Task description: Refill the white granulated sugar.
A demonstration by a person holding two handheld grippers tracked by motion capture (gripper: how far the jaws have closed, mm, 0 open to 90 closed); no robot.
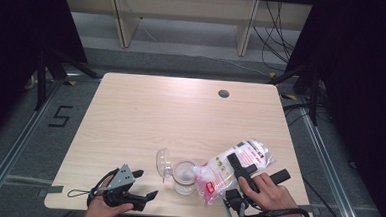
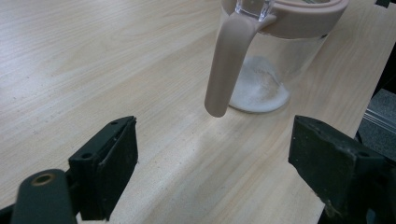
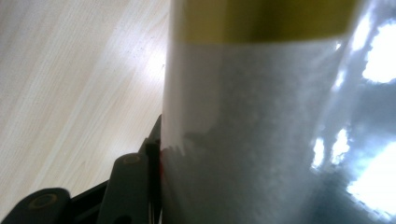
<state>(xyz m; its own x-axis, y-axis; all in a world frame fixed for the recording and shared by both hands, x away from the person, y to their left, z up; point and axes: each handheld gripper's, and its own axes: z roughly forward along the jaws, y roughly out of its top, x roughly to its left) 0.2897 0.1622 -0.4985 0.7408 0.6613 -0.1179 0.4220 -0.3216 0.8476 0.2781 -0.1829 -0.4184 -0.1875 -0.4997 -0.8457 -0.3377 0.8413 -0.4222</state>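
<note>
On the left, near the front edge of the tabletop, the left gripper rests low in the person's left hand, its 2 fingers spread wide with nothing between them. It points toward the jar but stands apart from it, so it is not steadying anything.

Just right of it stands the clear jar, upright, with a pale pink rim and a pink handle hanging down its side, as the left gripper view shows. Its clear domed lid is flipped open to the left. A low heap of white grains lies on the jar's bottom, so the filling looks barely begun to me.

Further right, the bag, clear with red print and full of white grains, is tilted down with its mouth at the jar's opening. The right gripper has its fingers clenched on the bag's body, with the right hand behind it; in the right gripper view 1 black finger presses against the plastic.

What worries me: the jar is free-standing and close to the front edge, so a nudge from the bag's mouth could shift or tip it. The film also looks slippery, and if the contents slump, the bag may sag in the grip and send grains past the rim onto the wood. A steeper tilt could bring a rush that overshoots the narrow opening
</note>
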